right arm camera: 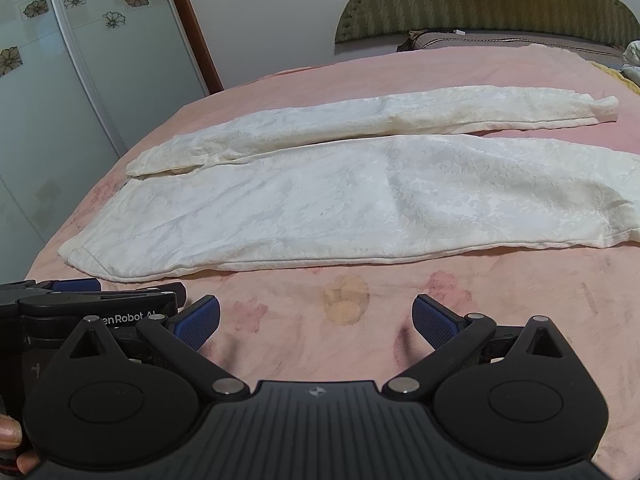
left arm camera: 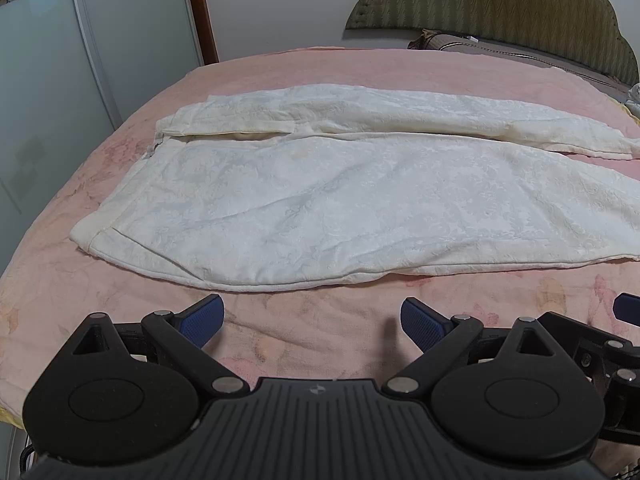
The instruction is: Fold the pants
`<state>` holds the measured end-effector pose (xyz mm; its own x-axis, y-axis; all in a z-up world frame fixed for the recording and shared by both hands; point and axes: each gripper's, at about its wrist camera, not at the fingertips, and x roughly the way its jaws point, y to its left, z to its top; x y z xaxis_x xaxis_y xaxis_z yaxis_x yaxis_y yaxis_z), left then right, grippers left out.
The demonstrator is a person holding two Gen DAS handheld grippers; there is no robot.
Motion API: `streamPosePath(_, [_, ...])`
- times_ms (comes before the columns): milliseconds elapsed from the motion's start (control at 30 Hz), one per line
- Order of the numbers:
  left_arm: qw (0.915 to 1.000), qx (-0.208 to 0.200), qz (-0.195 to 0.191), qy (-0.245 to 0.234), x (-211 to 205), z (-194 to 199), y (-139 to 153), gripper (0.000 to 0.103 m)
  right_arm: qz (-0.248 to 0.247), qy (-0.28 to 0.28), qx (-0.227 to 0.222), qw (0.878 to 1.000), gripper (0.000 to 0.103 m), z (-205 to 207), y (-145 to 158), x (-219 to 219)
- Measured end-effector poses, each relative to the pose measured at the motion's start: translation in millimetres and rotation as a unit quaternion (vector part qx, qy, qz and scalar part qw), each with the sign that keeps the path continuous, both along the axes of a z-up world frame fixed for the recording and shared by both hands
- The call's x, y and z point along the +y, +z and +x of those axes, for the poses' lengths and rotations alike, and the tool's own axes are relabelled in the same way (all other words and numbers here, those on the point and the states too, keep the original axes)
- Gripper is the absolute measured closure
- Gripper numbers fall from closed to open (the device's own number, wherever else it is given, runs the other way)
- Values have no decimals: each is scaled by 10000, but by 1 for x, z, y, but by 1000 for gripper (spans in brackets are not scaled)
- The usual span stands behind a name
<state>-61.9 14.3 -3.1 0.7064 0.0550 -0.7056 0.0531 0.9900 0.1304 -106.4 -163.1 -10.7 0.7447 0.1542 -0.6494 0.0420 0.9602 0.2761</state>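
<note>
I have two grippers side by side: my left gripper (left arm camera: 312, 314) and right gripper (right arm camera: 316, 314), both spread wide with nothing between their blue pads (left arm camera: 202, 320), hovering over the pink blanket (left arm camera: 312, 320). Just ahead of both lies one pair of white pants (left arm camera: 320, 200), flat, two legs running rightward. Beyond them, one green headboard (left arm camera: 500, 0).
</note>
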Motion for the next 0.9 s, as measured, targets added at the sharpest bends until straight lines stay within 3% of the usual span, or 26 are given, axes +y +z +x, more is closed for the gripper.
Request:
streamPosePath(700, [10000,-56,65,-23,-3,8,-1,6,-52,110,-68,9999,0,4,1,-2])
streamPosePath(900, [9992,-313,244,-46,-5,21,4,6,-373,448,-655,9961,0,19,17,-4])
